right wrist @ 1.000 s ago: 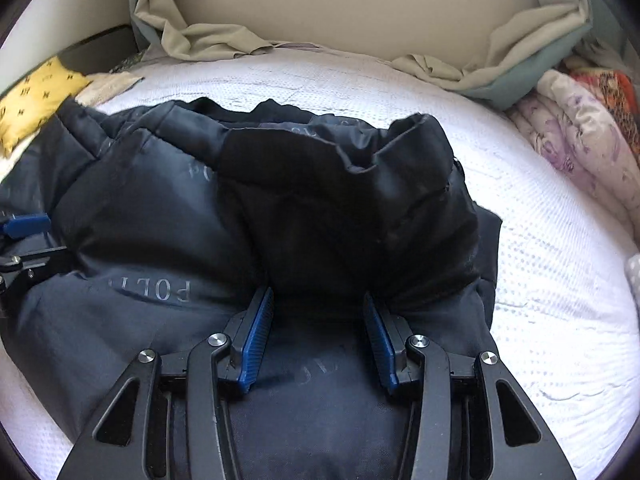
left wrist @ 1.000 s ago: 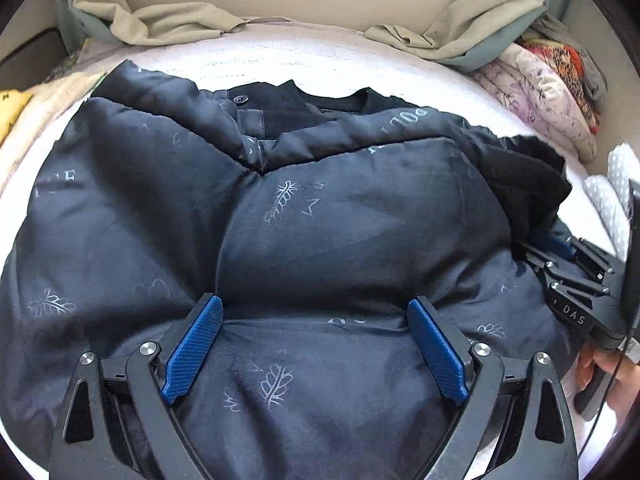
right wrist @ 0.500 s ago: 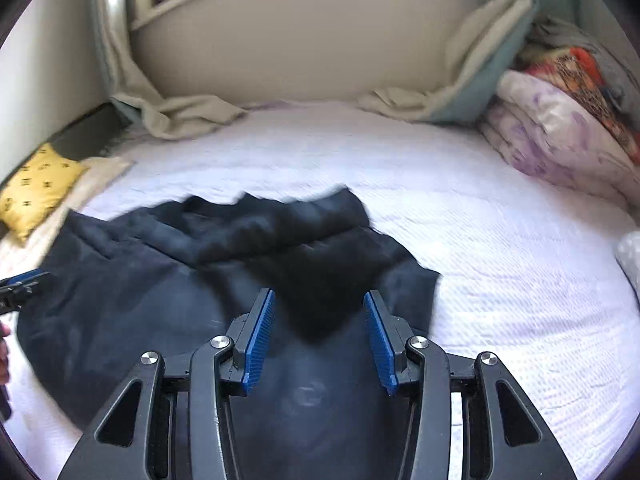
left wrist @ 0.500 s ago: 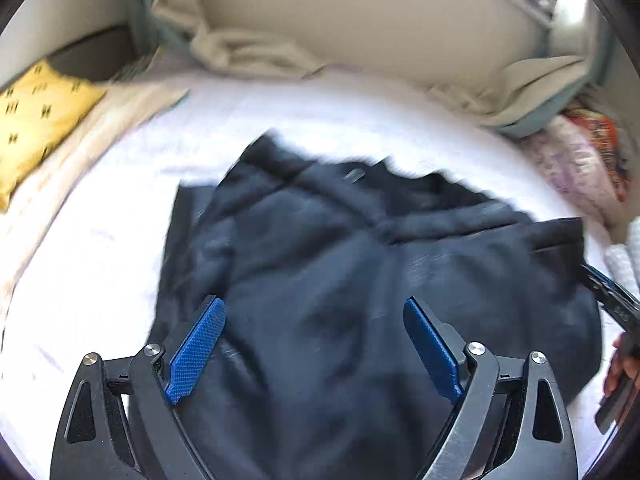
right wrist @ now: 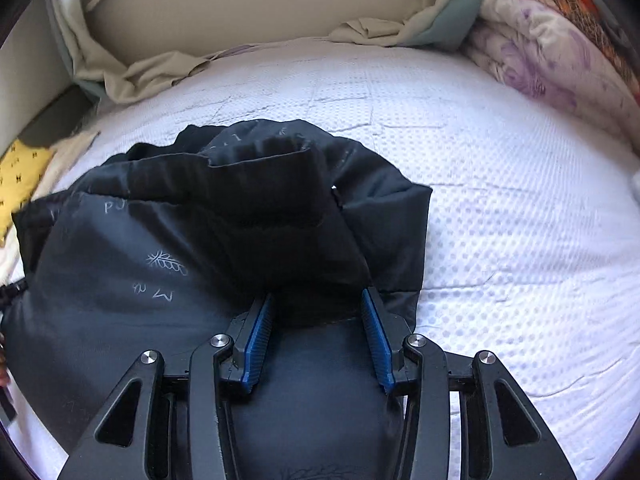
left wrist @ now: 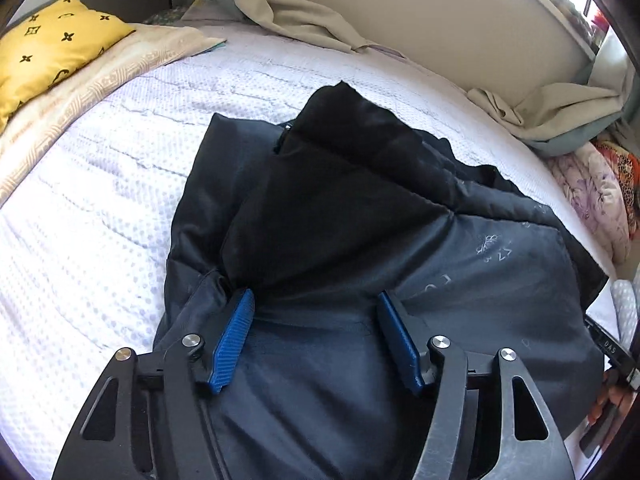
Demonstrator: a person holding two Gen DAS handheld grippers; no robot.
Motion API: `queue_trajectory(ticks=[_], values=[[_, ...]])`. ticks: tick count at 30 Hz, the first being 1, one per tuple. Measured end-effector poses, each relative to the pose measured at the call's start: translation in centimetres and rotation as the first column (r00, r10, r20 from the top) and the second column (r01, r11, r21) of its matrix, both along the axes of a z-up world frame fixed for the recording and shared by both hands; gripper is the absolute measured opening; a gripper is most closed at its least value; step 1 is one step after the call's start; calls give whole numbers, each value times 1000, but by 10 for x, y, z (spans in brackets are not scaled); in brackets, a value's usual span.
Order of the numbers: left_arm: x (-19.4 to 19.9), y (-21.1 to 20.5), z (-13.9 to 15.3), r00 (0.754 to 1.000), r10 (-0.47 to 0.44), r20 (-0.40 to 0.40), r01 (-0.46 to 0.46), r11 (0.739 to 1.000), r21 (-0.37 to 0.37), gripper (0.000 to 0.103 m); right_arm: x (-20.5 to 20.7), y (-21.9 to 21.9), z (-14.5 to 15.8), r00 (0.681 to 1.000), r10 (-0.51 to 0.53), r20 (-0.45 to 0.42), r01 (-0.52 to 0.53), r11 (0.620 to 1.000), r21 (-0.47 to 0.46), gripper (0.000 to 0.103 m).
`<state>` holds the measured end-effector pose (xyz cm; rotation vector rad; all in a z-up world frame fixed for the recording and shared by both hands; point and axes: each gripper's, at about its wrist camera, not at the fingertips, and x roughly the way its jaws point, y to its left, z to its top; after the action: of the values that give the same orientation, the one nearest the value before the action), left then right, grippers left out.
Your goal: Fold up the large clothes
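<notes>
A dark navy padded jacket (left wrist: pixel 360 240) with faint pale prints lies bunched on the white bed cover (left wrist: pixel 100 200). My left gripper (left wrist: pixel 316 304) is shut on a thick fold of the jacket between its blue pads. In the right wrist view my right gripper (right wrist: pixel 318 304) is shut on the jacket (right wrist: pixel 180 248) at its right side, where a black lining flap (right wrist: pixel 288 216) folds over. The body of the right gripper (left wrist: pixel 608 352) shows at the right edge of the left wrist view, with a hand on it.
A yellow patterned pillow (left wrist: pixel 44 52) and a beige blanket (left wrist: pixel 100 76) lie at the far left. Crumpled beige sheets (left wrist: pixel 304 20) line the headboard. A floral quilt pile (right wrist: pixel 560 60) sits at the far right. White bed cover (right wrist: pixel 520 220) extends right of the jacket.
The left gripper's jaws narrowed from wide open onto a fold of the jacket. Both grippers swung across the bed and the jacket went from spread flat to bunched and narrower.
</notes>
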<state>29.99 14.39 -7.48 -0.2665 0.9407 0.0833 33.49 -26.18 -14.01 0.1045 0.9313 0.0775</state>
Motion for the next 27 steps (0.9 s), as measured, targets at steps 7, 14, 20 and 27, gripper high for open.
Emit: queue_trajectory(ticks=[7,14,20,27], values=[[-3,-6,-7,998,-17,63,14,999,47,70,1,6,-3,1000,-2,25,3,1000,-26,41],[-3,12,2,997,42,63,-35,995,-96,68,5,1,3,1000,-13,0,13,999,32,41],[-9,30,8,991,96,92,-76,977,-201,62,5,-6,1,1000,-16,-7,17,996,84,41],[-6,7,-10,995,7,95,-8,1000,8,60,2,-3,0,1000,-21,8,20,996,82,41]])
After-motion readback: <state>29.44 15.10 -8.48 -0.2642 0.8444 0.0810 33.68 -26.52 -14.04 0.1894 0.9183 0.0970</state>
